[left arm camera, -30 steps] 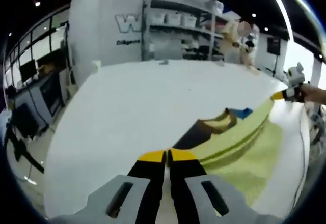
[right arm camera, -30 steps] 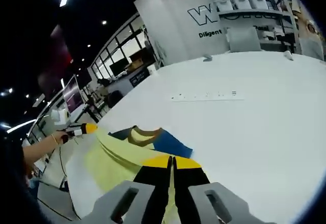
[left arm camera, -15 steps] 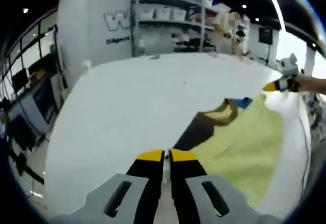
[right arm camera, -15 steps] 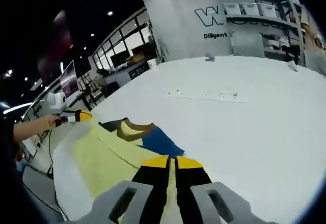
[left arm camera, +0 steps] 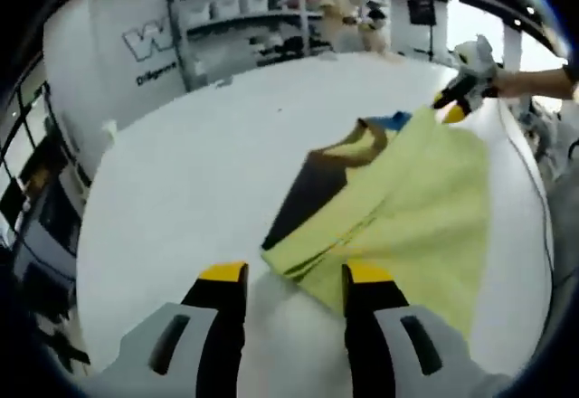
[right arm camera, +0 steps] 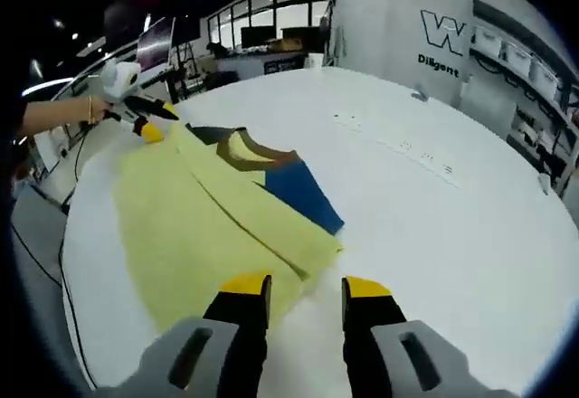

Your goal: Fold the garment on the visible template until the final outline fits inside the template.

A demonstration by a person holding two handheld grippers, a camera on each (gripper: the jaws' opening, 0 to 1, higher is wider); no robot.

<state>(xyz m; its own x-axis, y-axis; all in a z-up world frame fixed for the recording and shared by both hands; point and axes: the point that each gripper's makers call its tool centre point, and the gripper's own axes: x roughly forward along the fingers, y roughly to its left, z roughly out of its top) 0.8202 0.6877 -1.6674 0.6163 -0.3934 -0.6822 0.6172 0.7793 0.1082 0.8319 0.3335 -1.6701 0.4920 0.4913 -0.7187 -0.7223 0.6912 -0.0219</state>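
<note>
In the left gripper view, the left gripper [left arm camera: 294,276] is seen at the bottom centre with fingers spread apart and nothing between them. The folded yellow garment [left arm camera: 407,208] lies on the white worktop [left arm camera: 181,181], right of centre. In the right gripper view, the right gripper [right arm camera: 303,287] is likewise spread and empty, at the garment's near edge.

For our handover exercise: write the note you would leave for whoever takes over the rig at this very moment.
Left gripper: open, holding nothing, just short of the garment's near folded corner.
Right gripper: open, holding nothing, at the opposite folded corner.
Garment: yellow-green, with brown and blue parts at the collar, lying flat on the white table, one layer folded over.
Done: one fold laid and released.
Left: I cannot make out a template outline, so check the fit; further folds are probably needed.
</note>
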